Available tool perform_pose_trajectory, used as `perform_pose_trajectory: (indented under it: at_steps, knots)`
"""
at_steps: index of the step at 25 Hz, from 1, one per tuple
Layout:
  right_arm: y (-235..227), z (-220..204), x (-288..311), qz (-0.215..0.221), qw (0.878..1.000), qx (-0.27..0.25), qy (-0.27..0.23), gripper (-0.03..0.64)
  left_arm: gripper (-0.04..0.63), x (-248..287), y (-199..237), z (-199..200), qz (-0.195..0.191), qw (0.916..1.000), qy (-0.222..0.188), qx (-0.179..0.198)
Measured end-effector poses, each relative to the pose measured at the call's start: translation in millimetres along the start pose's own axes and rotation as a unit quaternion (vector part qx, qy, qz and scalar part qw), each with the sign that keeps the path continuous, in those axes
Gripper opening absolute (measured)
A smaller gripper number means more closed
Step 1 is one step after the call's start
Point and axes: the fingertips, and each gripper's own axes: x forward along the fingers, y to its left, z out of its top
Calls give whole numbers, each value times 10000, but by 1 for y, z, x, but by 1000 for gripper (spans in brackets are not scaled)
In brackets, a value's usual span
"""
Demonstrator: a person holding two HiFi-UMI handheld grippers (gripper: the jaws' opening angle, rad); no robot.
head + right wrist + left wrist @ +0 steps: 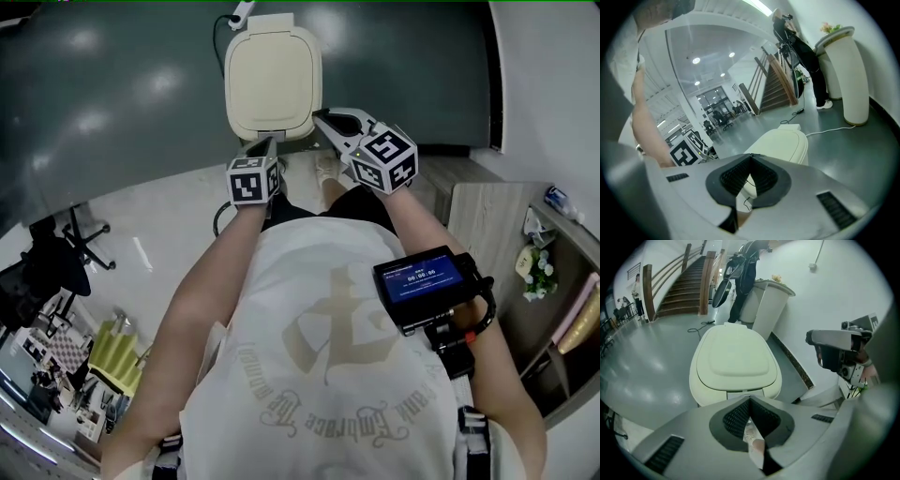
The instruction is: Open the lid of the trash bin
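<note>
In the head view, the approach step is being carried out: the trash bin lid [272, 80] is lying shut on the floor ahead, its long axis running away from the person, while the left gripper [267, 142] and right gripper [319, 114] are hovering at its near edge. In the left gripper view, the jaws are meeting tip to tip on nothing, and the lid's front tab [738, 396] is facing them, so the next move probably calls for engaging that edge. In the right gripper view, the jaws are likewise pressed together and empty.

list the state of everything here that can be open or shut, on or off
trash bin lid: closed
left tool: shut, nothing between its jaws
right tool: shut, nothing between its jaws
small screen: on, lit blue
</note>
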Motion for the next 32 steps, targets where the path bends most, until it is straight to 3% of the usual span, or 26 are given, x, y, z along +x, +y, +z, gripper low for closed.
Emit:
perform_pose_trajectory:
  at_steps: [13, 24, 32]
  knots:
    - [3, 0, 2, 73, 9999, -104, 52, 6, 15, -4, -3, -2, 106, 9999, -72, 89]
    - [-6, 4, -3, -130, 9997, -181, 73, 6, 15, -2, 3, -5, 121, 9993, -191, -287]
    - [-7, -1, -2, -127, 9997, -175, 102, 6, 15, 5, 5, -3, 103, 9993, -173, -324]
